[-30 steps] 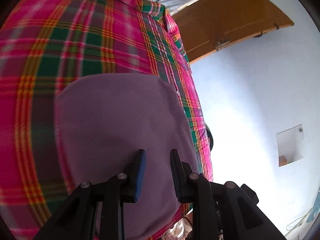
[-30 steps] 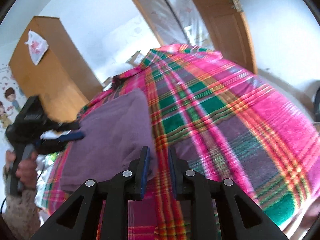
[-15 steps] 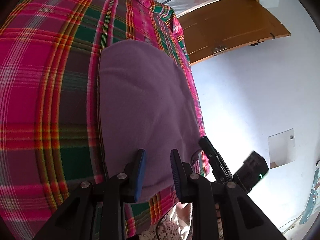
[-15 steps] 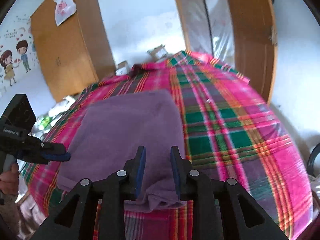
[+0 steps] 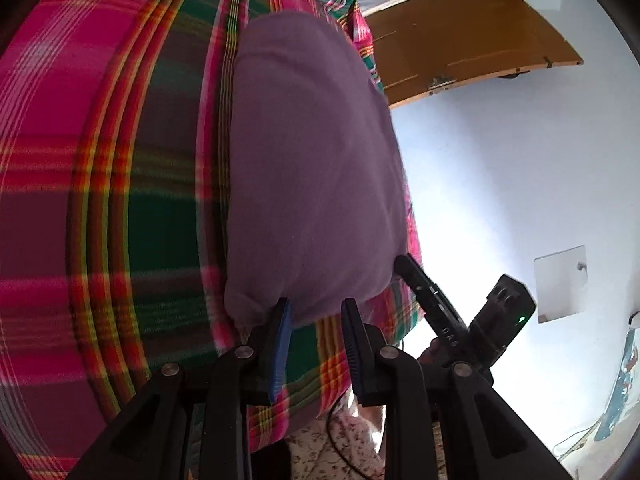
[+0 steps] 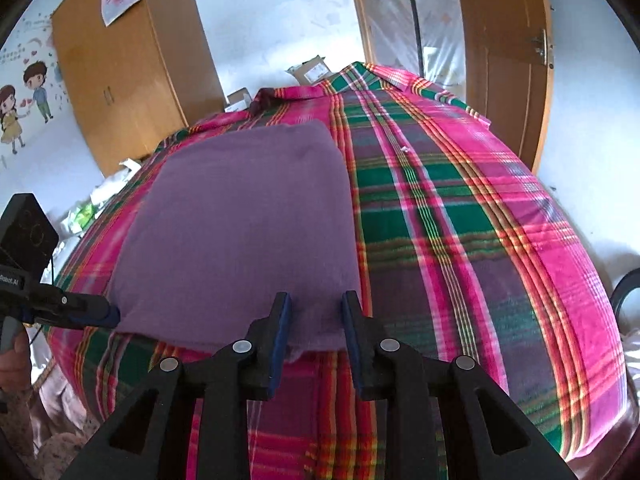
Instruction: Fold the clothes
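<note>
Now the folded purple cloth (image 6: 248,216) lies flat on the plaid bedsheet (image 6: 460,232). Both the left gripper (image 5: 316,308) and right gripper (image 6: 316,304) stand spread at its near edge, pinching nothing.

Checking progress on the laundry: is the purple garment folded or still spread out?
Folded: the purple garment lies as a compact rectangle on the plaid bedspread, layered edges bunched at its near corner.

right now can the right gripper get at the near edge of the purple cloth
Probably yes: the right gripper, jaws open, sits right at the near edge of the folded purple cloth, with nothing between them on the plaid bedspread.
</note>
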Tool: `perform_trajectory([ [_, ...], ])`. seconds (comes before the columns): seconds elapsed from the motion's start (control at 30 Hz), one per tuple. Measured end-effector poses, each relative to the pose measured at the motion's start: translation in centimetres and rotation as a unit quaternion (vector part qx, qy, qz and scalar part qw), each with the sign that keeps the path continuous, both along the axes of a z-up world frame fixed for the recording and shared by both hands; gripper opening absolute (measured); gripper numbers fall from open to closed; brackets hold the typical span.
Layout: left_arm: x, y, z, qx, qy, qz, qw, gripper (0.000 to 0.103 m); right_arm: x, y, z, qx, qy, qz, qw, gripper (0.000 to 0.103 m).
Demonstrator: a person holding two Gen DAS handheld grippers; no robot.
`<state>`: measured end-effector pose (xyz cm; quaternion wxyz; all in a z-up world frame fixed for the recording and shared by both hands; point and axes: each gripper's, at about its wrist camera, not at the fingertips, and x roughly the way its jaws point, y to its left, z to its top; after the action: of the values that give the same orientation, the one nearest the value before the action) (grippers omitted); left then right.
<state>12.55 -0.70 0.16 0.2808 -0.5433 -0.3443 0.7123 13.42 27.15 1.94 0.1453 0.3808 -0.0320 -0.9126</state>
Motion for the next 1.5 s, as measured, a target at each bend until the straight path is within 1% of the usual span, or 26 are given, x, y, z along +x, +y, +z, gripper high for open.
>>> perform_trajectory([
  [0.2,0.3,0.4,-0.2,-0.006,-0.003,-0.007,1.0000,0.026,0.8,0.3,-0.4,0.005,-0.013,0.005,1.000,0.027],
  [0.23,-0.6,1.0,-0.2,-0.006,-0.004,-0.008,0.9999,0.026,0.8,0.3,-0.4,0.006,-0.013,0.005,1.000,0.027],
  [0.33,-0.5,1.1,-0.2,-0.019,-0.008,-0.015,0.9997,0.026,1.3,0.6,0.5,0.006,-0.002,0.002,1.000,0.027],
  [0.4,-0.3,0.9,0.0,-0.034,-0.010,-0.014,0.9993,0.026,1.6,0.6,1.6,0.007,0.016,0.001,1.000,0.027],
  [0.5,-0.1,0.2,1.0,-0.016,0.010,-0.009,0.9998,0.026,1.7,0.3,2.8,0.012,0.035,0.006,0.999,0.027],
  [0.6,-0.5,-0.6,2.8,-0.014,0.041,0.005,0.9991,0.026,0.8,0.0,3.4,0.013,0.040,0.014,0.999,0.027],
  [0.73,-2.9,-1.2,4.8,-0.026,0.065,0.024,0.9973,0.026,-0.2,-2.2,3.7,0.002,0.036,0.044,0.998,0.027],
  [0.8,-4.5,-1.0,5.5,-0.028,0.070,0.036,0.9965,0.027,-0.4,-3.7,3.8,0.001,0.037,0.066,0.997,0.027],
  [0.87,-5.9,-0.5,6.2,-0.032,0.082,0.030,0.9956,0.027,-0.4,-5.7,3.7,0.008,0.042,0.095,0.995,0.027],
  [0.93,-7.7,0.5,6.3,-0.036,0.080,0.025,0.9959,0.027,-0.7,-7.7,3.4,0.016,0.045,0.119,0.992,0.027],
  [1.03,-10.3,1.9,6.4,-0.040,0.076,0.018,0.9961,0.026,-1.4,-9.4,2.8,0.016,0.033,0.135,0.990,0.027],
  [1.1,-11.3,2.3,5.9,-0.043,0.071,0.030,0.9961,0.026,-1.8,-10.3,2.3,0.019,0.028,0.142,0.989,0.027],
  [1.2,-12.7,2.5,5.0,-0.040,0.063,0.027,0.9968,0.026,-2.2,-11.5,1.5,0.022,0.020,0.151,0.988,0.027],
  [1.3,-12.8,1.6,4.1,-0.036,0.057,0.033,0.9972,0.026,-2.8,-11.8,0.9,0.023,0.009,0.148,0.989,0.027],
  [1.4,-13.1,1.2,3.1,-0.031,0.047,0.028,0.9980,0.026,-3.2,-12.2,0.4,0.025,-0.001,0.143,0.989,0.027],
  [1.5,-13.4,1.2,2.6,-0.027,0.053,0.022,0.9980,0.023,-3.2,-12.5,0.0,0.029,-0.003,0.135,0.990,0.028],
])
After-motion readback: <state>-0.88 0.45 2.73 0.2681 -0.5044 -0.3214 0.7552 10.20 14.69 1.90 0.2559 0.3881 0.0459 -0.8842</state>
